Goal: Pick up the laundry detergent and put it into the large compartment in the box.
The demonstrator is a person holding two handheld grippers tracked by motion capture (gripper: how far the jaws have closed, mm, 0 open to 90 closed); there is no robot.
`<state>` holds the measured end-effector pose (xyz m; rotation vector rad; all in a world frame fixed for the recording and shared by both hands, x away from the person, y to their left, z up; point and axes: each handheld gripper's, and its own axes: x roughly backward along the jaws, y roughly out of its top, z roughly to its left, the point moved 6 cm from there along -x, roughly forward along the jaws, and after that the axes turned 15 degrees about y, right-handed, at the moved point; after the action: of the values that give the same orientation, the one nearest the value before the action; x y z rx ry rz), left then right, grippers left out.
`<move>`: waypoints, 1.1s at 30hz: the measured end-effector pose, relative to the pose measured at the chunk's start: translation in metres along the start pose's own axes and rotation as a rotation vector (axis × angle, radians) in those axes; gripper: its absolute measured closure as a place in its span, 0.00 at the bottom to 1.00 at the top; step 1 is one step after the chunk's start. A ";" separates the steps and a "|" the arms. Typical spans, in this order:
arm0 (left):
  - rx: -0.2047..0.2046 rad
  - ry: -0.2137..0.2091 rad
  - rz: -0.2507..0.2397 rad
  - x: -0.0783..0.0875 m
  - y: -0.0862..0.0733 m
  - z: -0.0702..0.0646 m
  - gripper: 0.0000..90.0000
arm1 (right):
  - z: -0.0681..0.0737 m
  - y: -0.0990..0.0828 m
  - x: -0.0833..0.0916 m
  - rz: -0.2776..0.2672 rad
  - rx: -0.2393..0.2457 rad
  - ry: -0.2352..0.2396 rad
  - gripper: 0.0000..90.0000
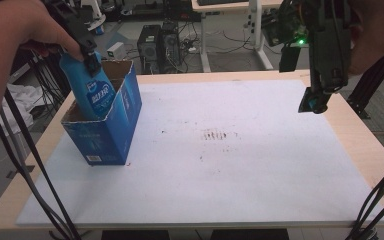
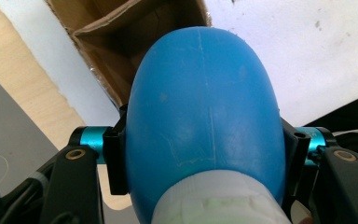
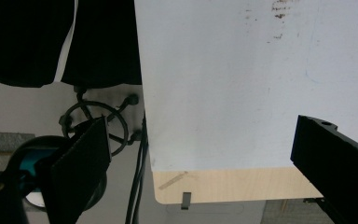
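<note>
Left gripper (image 1: 91, 59) clamped on blue bottle (image 1: 91, 92), bottle base down inside open blue carton (image 1: 111, 131) directly below, right gripper (image 3: 200, 163) jaws wide, nothing between, white mat (image 3: 223, 84) beneath.

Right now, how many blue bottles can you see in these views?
1. The blue bottle is gripped near its neck by the left claw and sits tilted, partly inside the open blue carton at the table's left. The carton's walls could hide another.

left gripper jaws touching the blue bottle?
Touching. In the left gripper view both black jaws of the left gripper press against the sides of the blue bottle, with no gap.
</note>
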<state>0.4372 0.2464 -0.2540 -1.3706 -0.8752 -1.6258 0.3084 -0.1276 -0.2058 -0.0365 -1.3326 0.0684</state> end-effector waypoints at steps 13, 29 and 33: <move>-0.102 0.015 0.031 -0.049 0.002 -0.009 0.42 | -0.002 -0.002 -0.003 -0.004 -0.011 0.007 0.04; -0.330 0.056 0.023 -0.083 -0.001 -0.019 0.42 | -0.006 0.001 -0.007 -0.003 -0.009 0.016 0.04; -0.365 0.067 0.017 -0.090 -0.003 -0.019 0.42 | -0.006 0.002 -0.008 -0.001 -0.005 0.017 0.04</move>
<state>0.4335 0.2441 -0.3457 -1.5509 -0.5415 -1.8718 0.3127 -0.1257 -0.2152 -0.0405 -1.3158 0.0644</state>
